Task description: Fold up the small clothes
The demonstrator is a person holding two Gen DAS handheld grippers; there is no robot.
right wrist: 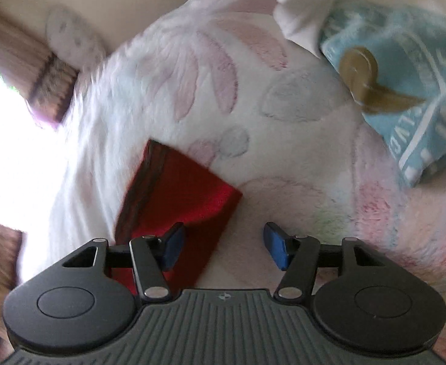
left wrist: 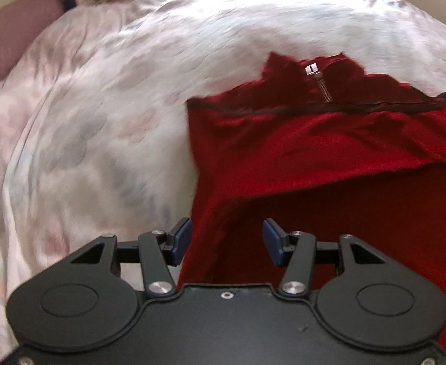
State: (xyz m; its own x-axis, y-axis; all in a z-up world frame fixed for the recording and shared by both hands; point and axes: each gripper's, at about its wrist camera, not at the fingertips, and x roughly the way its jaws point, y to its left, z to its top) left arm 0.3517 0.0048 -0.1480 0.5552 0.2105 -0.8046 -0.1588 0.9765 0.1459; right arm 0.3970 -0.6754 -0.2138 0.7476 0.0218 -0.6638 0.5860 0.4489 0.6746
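Note:
A red garment (left wrist: 314,152) with a dark-trimmed hem and a metal zipper (left wrist: 320,85) lies spread on the bed, filling the lower right of the left wrist view. My left gripper (left wrist: 226,240) hangs open just above the garment's left edge, with red cloth showing below the gap and neither blue pad touching it. In the right wrist view one corner of the red garment (right wrist: 177,188) lies on the blanket. My right gripper (right wrist: 224,248) is open above that corner, its left finger over the cloth and its right finger over bare blanket. Both views are blurred.
A white fleece blanket (left wrist: 101,121) with pastel flowers covers the bed (right wrist: 192,76). A light blue printed garment (right wrist: 405,91) and a white cloth (right wrist: 302,9) lie at the upper right of the right wrist view. A maroon pillow (left wrist: 16,30) sits far left.

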